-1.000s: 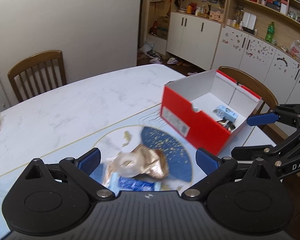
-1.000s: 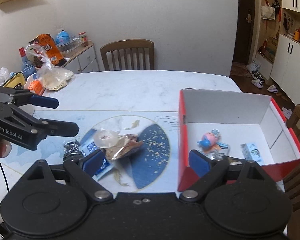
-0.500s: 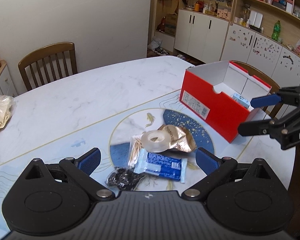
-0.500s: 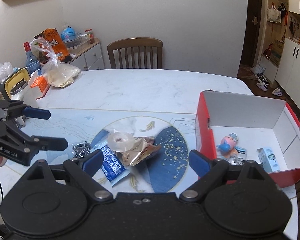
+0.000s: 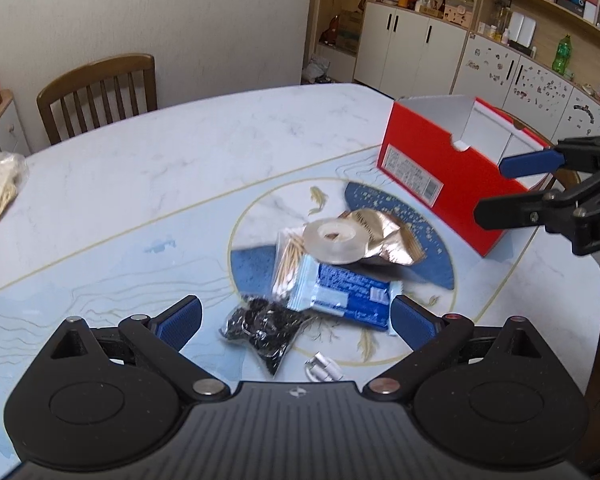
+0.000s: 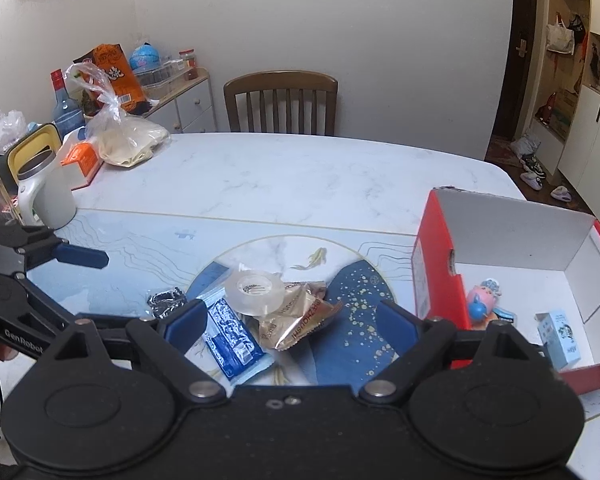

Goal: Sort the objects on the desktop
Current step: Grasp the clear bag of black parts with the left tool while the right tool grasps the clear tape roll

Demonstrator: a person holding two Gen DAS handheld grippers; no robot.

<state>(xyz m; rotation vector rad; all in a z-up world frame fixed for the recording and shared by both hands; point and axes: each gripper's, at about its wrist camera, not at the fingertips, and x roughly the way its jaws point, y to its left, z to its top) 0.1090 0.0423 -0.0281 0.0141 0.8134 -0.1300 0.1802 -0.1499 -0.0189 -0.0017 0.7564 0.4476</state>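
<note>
A small pile lies on the table's round blue pattern: a clear tape roll [image 5: 334, 239] [image 6: 254, 293] on a gold snack wrapper [image 5: 384, 236] [image 6: 300, 320], a bag of cotton swabs [image 5: 288, 264], a blue packet [image 5: 346, 294] [image 6: 230, 334], a black foil packet [image 5: 266, 330] [image 6: 166, 301] and a small white item [image 5: 323, 371]. My left gripper [image 5: 296, 318] hovers open just short of the pile. My right gripper [image 6: 290, 322] is open too, above the pile's near side. The red shoebox [image 5: 440, 172] [image 6: 436, 280] holds a pink toy [image 6: 483, 298] and a small light-blue carton [image 6: 560, 338].
A wooden chair [image 6: 281, 102] stands at the far table edge. A plastic bag [image 6: 126, 140], bottles and a white jug [image 6: 46, 194] crowd the table's left end. White cabinets [image 5: 412, 52] line the room's far side. Bare marble lies beyond the pile.
Both grippers have pulled back and away from the shoebox, so the pile now sits farther ahead and more of the table shows. Both stay open.
</note>
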